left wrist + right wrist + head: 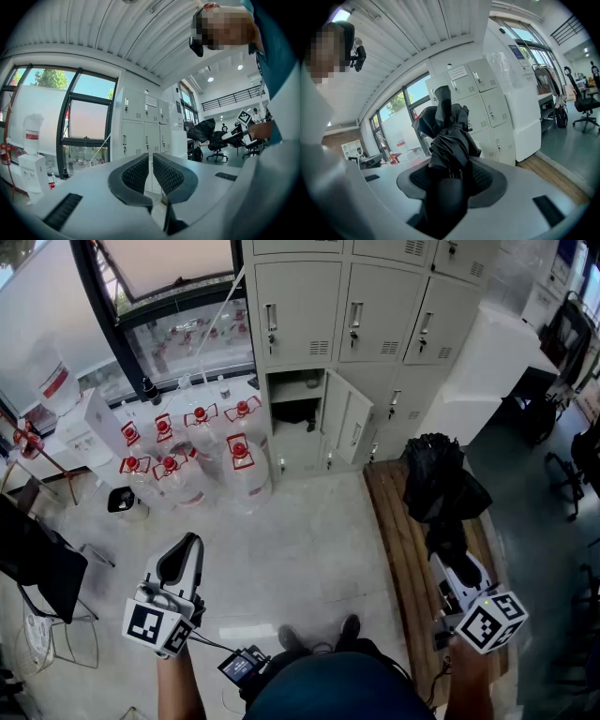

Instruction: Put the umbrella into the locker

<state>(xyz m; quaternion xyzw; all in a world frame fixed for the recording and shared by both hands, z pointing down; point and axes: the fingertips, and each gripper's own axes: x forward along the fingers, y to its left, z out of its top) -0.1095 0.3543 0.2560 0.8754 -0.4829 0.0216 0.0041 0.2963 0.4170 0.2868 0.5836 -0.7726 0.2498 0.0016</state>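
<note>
The right gripper [450, 176] is clamped on the handle of the umbrella [450, 136], its jaws standing wide around it. The folded black canopy sticks out ahead, loose and bulky. In the head view the umbrella [441, 484] is held in the air over a wood strip [398, 549] on the floor, well apart from the locker [295, 399] and to its right.

The step in hand looks like the carry: the umbrella is gripped but has not reached the locker. The next move probably calls for swinging it left and forward to the one open bay, then pushing it in end first. The loose folds could catch on the frame.

That bay has a shelf across it and something dark low down, too dim to name, so room inside may be tight. Its door [347, 418] stands ajar on the right of the opening, on the side the umbrella would come from, and may need clearing.

The left gripper [183, 559] is empty, jaws drawn to a thin slit. Bottles [239, 465] crowd the floor just left of the bay.
</note>
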